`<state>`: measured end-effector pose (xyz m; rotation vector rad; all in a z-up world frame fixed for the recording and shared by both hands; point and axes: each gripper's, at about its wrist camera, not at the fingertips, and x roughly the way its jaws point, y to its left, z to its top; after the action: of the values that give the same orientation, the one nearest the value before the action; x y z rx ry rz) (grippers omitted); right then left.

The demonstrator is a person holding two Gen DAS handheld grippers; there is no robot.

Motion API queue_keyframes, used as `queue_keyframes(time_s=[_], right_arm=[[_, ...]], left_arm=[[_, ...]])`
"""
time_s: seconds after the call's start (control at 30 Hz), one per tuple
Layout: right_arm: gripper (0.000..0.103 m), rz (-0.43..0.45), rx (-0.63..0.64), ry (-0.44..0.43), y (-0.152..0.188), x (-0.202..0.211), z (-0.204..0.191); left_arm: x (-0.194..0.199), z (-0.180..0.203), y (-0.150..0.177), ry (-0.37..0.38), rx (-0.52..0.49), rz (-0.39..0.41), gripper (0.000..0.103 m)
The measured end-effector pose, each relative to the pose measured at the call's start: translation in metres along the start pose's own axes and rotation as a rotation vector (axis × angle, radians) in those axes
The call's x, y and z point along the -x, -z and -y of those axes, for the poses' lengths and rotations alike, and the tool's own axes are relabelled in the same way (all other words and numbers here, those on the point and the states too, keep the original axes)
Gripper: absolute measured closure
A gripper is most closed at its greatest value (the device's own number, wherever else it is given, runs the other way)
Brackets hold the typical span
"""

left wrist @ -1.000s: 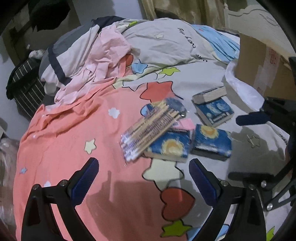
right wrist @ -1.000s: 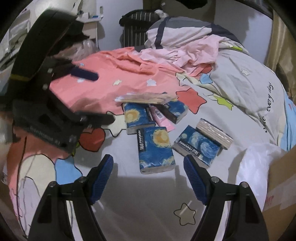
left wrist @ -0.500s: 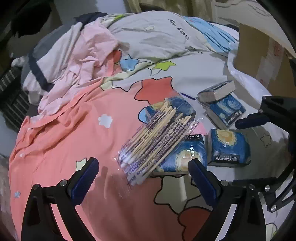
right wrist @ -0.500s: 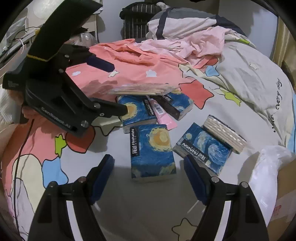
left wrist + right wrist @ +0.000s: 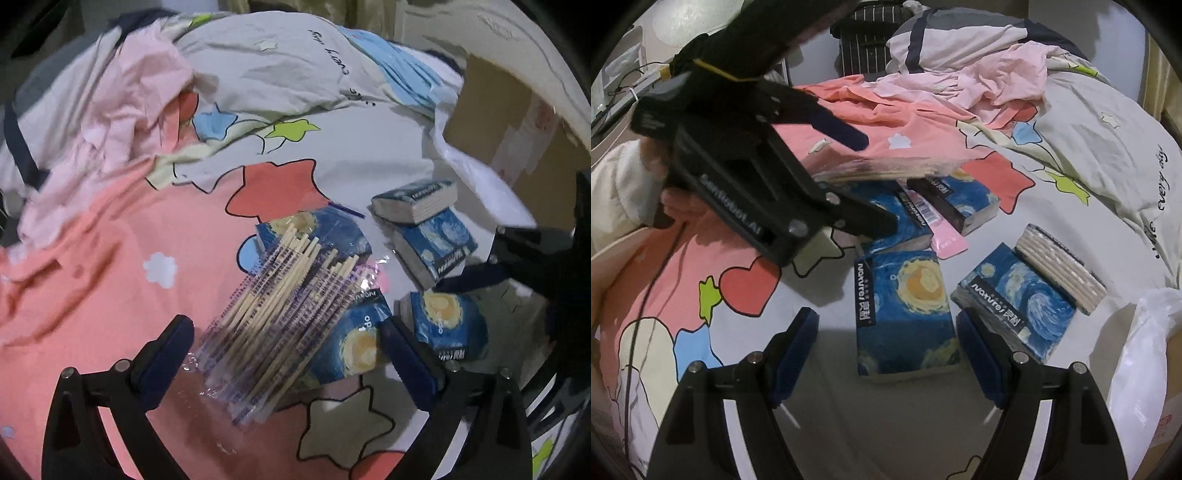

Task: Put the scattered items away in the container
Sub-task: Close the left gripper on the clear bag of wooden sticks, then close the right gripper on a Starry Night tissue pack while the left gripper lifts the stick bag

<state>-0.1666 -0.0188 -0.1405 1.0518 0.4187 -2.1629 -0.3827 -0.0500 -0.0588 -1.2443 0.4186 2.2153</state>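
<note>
A clear packet of wooden sticks (image 5: pixel 291 317) lies across two blue tissue packs (image 5: pixel 354 339) on the bed (image 5: pixel 92 295), between the wide, empty left tongs (image 5: pixel 291 354). The right tongs (image 5: pixel 886 347) (also wide) straddle another tissue pack (image 5: pixel 905 314). A cardboard box (image 5: pixel 517 122) stands beyond.

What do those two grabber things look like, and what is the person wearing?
Both are black, angular frames with silver bolts and dark blue padded fingers. The left gripper has pale lettering on its side, a yellow band round its top and a thin dark cable trailing below. The right gripper looks the same up close. The person's sleeve is cream-white.
</note>
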Motion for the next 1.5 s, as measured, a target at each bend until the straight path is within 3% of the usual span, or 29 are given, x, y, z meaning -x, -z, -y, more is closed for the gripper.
queue_keyframes(time_s=[0.2, 0.37, 0.53, 0.6, 0.67, 0.7, 0.77, 1.0, 1.13, 1.5], right_arm=[[0.028, 0.010, 0.000, -0.011, 0.000, 0.000, 0.000], [0.028, 0.011, -0.004, -0.015, 0.000, -0.001, 0.000], [0.028, 0.018, -0.015, -0.024, -0.002, -0.002, 0.000], [0.030, 0.026, -0.023, -0.022, -0.002, 0.000, 0.000], [0.034, 0.031, -0.030, -0.025, -0.001, 0.002, 0.001], [0.035, 0.033, -0.034, -0.026, -0.001, 0.002, 0.002], [0.040, 0.034, -0.039, -0.032, -0.001, 0.003, 0.001], [0.049, 0.038, -0.057, -0.025, -0.001, 0.003, 0.005], [0.059, 0.042, -0.062, -0.014, -0.001, 0.003, 0.007], [0.060, 0.037, -0.032, -0.017, 0.005, 0.021, -0.012]], left_arm=[[-0.004, -0.003, -0.001, 0.027, 0.056, 0.021, 0.001], [0.005, 0.013, -0.002, 0.070, -0.008, 0.024, 0.040], [0.009, 0.024, 0.001, 0.028, -0.030, 0.031, 0.043], [0.014, 0.026, 0.002, 0.011, -0.036, 0.034, 0.051], [0.019, 0.025, 0.003, -0.020, -0.034, 0.024, 0.074], [0.020, 0.023, 0.003, -0.032, -0.031, 0.010, 0.080], [0.024, 0.020, 0.007, -0.039, -0.018, -0.004, 0.085], [0.030, 0.025, 0.016, -0.059, 0.007, -0.017, 0.089], [0.035, 0.031, 0.023, -0.046, 0.009, -0.034, 0.089], [0.055, 0.058, 0.057, -0.030, 0.022, -0.057, 0.089]])
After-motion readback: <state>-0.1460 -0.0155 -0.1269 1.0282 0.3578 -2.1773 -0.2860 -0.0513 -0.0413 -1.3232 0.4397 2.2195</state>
